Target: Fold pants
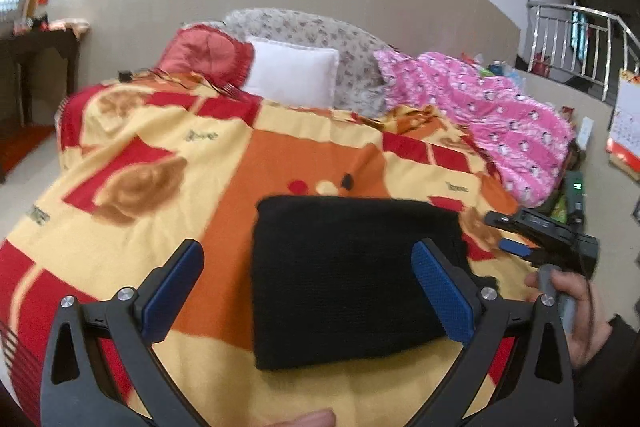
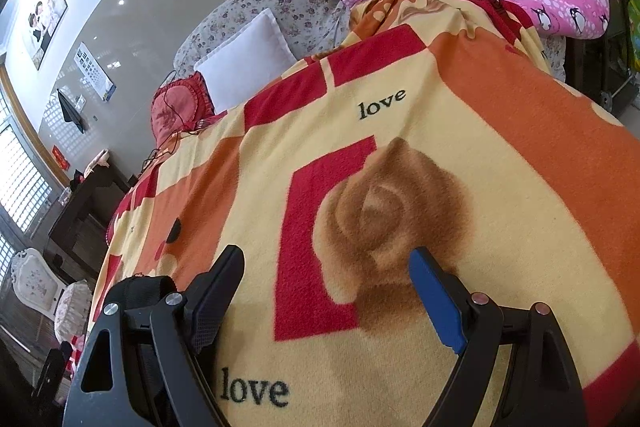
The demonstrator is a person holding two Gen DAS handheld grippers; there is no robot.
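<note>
The black pants (image 1: 352, 279) lie folded into a thick rectangle on the yellow, red and orange blanket (image 1: 168, 147). My left gripper (image 1: 308, 247) hovers open just before them, its right pad over the pants' right part and its left pad over bare blanket. A hand (image 1: 568, 307) holds my right gripper (image 1: 506, 231) just off the pants' right edge. In the right wrist view my right gripper (image 2: 328, 259) stands open over the blanket (image 2: 440, 155) with nothing between its fingers. A scrap of black fabric (image 2: 136, 287) shows behind its left finger; whether it is the pants is unclear.
At the bed's head lie a white pillow (image 1: 292, 75), a red cushion (image 1: 204, 53) and a floral quilt (image 1: 316, 27). A pink penguin quilt (image 1: 500, 115) is heaped at the right. A dark table (image 1: 36, 63) stands left, a stair railing (image 1: 576, 39) right.
</note>
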